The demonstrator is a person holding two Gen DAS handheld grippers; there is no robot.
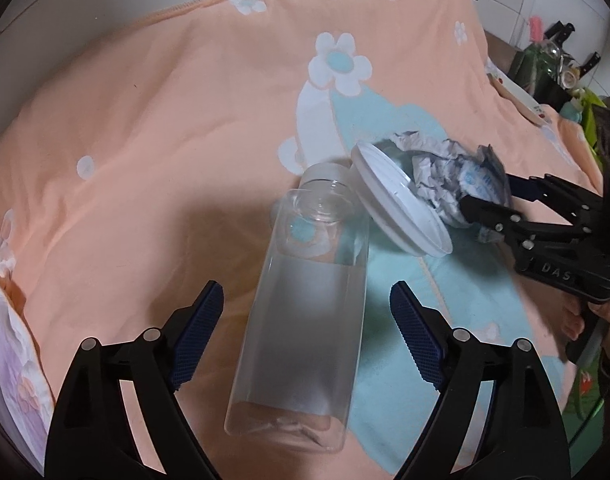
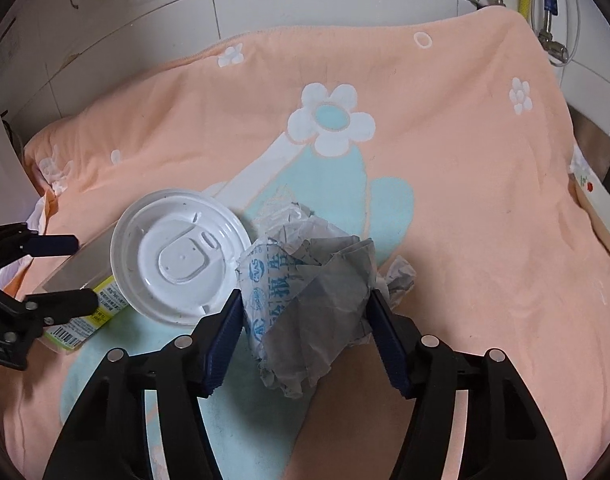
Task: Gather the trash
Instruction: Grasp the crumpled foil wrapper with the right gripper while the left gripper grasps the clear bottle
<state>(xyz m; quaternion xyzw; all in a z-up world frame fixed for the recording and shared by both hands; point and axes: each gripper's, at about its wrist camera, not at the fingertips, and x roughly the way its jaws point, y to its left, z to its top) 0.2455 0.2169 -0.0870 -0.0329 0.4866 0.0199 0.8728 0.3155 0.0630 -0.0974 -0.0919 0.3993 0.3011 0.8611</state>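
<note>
Crumpled wrapper (image 2: 305,300) lies mid-surface, squeezed between the right claw (image 2: 303,332); lifting comes next. The left claw (image 1: 307,334) stands wide around the untouched clear bottle (image 1: 301,304), needing closure.

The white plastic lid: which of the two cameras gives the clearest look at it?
The right wrist view. There the white lid faces the camera, showing its whole round top with the raised centre, beside the crumpled wrapper. The left wrist view catches the lid tilted and nearly edge-on, leaning by the clear bottle.
</note>
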